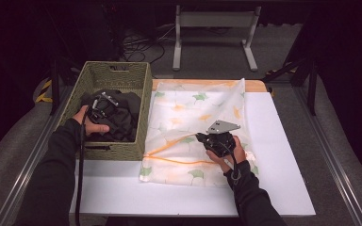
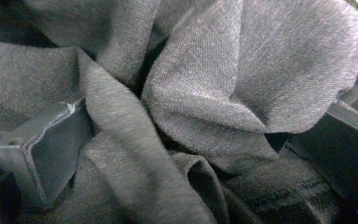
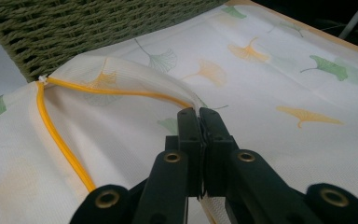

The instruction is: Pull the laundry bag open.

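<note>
Dark cloth (image 1: 118,113) in the basket (image 1: 143,92), at nine o'clock, is straddled by the left gripper (image 1: 104,106), jaws apart. The bag (image 1: 188,108) rim is pinched by the right gripper (image 3: 198,113); it may slip shut.

A woven basket (image 1: 141,117) walled off the left of the frame, its inside packed with dark cloth (image 1: 122,117) that crowded the left gripper (image 1: 104,101). A patterned mesh bag (image 1: 184,108) covered the table's (image 1: 283,141) centre; bare white surface lay open along the right and bottom.
</note>
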`<state>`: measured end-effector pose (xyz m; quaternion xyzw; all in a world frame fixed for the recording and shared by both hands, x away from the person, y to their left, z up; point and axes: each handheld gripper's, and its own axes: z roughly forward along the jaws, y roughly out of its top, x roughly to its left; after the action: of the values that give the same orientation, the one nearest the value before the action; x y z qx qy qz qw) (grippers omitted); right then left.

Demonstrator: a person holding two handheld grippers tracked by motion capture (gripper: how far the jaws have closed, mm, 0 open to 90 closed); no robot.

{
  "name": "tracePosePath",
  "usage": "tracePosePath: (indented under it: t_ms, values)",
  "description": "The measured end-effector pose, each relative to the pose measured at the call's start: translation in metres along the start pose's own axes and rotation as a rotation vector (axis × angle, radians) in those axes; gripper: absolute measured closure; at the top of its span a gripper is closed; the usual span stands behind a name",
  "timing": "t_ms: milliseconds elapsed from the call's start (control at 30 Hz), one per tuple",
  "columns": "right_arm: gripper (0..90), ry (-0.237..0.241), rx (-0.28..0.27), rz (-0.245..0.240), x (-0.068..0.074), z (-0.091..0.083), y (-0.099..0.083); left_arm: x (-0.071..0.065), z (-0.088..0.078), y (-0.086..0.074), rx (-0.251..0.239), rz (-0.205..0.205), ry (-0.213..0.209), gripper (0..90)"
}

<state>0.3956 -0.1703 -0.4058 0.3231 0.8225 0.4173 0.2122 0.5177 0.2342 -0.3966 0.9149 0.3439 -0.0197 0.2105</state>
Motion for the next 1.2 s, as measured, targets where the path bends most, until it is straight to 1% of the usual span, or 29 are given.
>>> tracePosePath:
  t_ms: [67,133,167,200,233,267,300,333,367,433,467,500,533,567,600,633,667,700,767,800,833,900,933,967,1033,1067,1133,1167,1200]
  values:
    - [88.5,0.003,0.004,-0.002,0.000,0.001,0.000,-0.003,0.006,0.004,0.053,0.017,-0.006,0.5]
    - [88.4,0.005,0.005,-0.002,0.000,0.001,0.000,-0.007,0.014,0.009,0.090,0.030,0.010,0.4]
    - [88.4,0.005,0.005,-0.002,0.000,0.001,0.000,-0.007,0.014,0.009,0.090,0.030,0.010,0.2]
    - [88.4,0.005,0.006,-0.005,0.000,0.001,0.000,-0.010,0.019,0.011,0.119,0.033,0.028,0.2]
    - [88.4,0.009,0.009,0.000,0.000,0.001,0.000,-0.011,0.021,0.013,0.131,0.042,0.046,0.3]
    - [88.4,0.009,0.009,0.000,0.000,0.001,0.000,-0.012,0.023,0.014,0.140,0.036,0.059,0.3]
    - [88.4,0.010,0.012,-0.002,0.000,0.002,0.000,-0.015,0.025,0.016,0.160,0.046,0.107,2.8]
    - [88.4,0.010,0.012,-0.002,0.000,0.002,0.000,-0.015,0.025,0.016,0.160,0.046,0.107,6.2]
    - [88.4,0.011,0.012,-0.002,0.000,0.002,0.000,-0.016,0.025,0.017,0.167,0.048,0.128,6.2]
    - [88.4,0.012,0.013,-0.004,0.000,0.001,0.000,-0.018,0.023,0.017,0.165,0.047,0.168,15.6]
    - [88.4,0.012,0.013,-0.004,0.000,0.001,0.000,-0.018,0.021,0.017,0.166,0.048,0.174,20.5]
    - [88.4,0.011,0.014,-0.005,0.001,0.001,0.000,-0.017,0.019,0.017,0.160,0.047,0.192,26.8]
    - [88.4,0.010,0.018,-0.010,0.001,0.001,0.000,-0.017,0.018,0.016,0.156,0.048,0.215,39.1]
    - [88.4,0.010,0.018,-0.010,0.001,0.001,0.000,-0.017,0.017,0.016,0.154,0.053,0.220,39.1]
    - [88.4,0.011,0.018,-0.010,0.001,0.000,0.000,-0.019,0.017,0.016,0.148,0.063,0.238,41.2]
    - [88.5,0.012,0.018,-0.010,0.001,0.000,0.000,-0.019,0.015,0.016,0.149,0.065,0.252,47.1]
    - [88.5,0.012,0.017,-0.011,0.001,0.000,0.000,-0.022,0.014,0.016,0.145,0.081,0.287,51.3]
    - [88.6,0.013,0.017,-0.011,0.001,0.001,-0.001,-0.023,0.013,0.016,0.142,0.092,0.306,55.8]
    - [88.7,0.009,0.014,-0.011,0.001,0.001,-0.001,-0.026,0.010,0.015,0.114,0.101,0.351,60.9]
    - [88.7,0.010,0.013,-0.011,0.001,0.000,-0.001,-0.028,0.006,0.013,0.073,0.100,0.399,62.7]
    - [88.8,0.007,0.012,-0.012,0.001,0.000,-0.001,-0.028,0.005,0.012,0.064,0.104,0.408,64.1]
    - [88.9,0.001,0.007,-0.014,0.001,-0.001,-0.001,-0.030,-0.002,0.010,0.002,0.103,0.438,65.5]
    - [89.0,-0.001,0.002,-0.018,0.001,-0.001,-0.001,-0.031,-0.005,0.009,-0.024,0.103,0.442,65.9]
    - [89.0,-0.005,-0.001,-0.016,0.001,-0.002,-0.001,-0.032,-0.009,0.008,-0.050,0.107,0.462,66.2]
    - [89.0,-0.013,-0.009,-0.014,0.001,-0.004,-0.001,-0.034,-0.019,0.004,-0.122,0.097,0.455,66.6]
    - [89.0,-0.016,-0.012,-0.011,0.000,-0.005,-0.001,-0.035,-0.024,0.001,-0.153,0.103,0.467,66.8]
    - [89.0,-0.021,-0.017,-0.007,0.000,-0.006,-0.001,-0.038,-0.033,-0.005,-0.223,0.097,0.456,66.9]
    - [89.0,-0.020,-0.019,-0.007,0.000,-0.007,-0.001,-0.039,-0.039,-0.009,-0.259,0.096,0.467,67.0]
    - [89.0,-0.023,-0.020,-0.007,0.000,-0.007,-0.001,-0.039,-0.044,-0.013,-0.285,0.089,0.454,67.0]
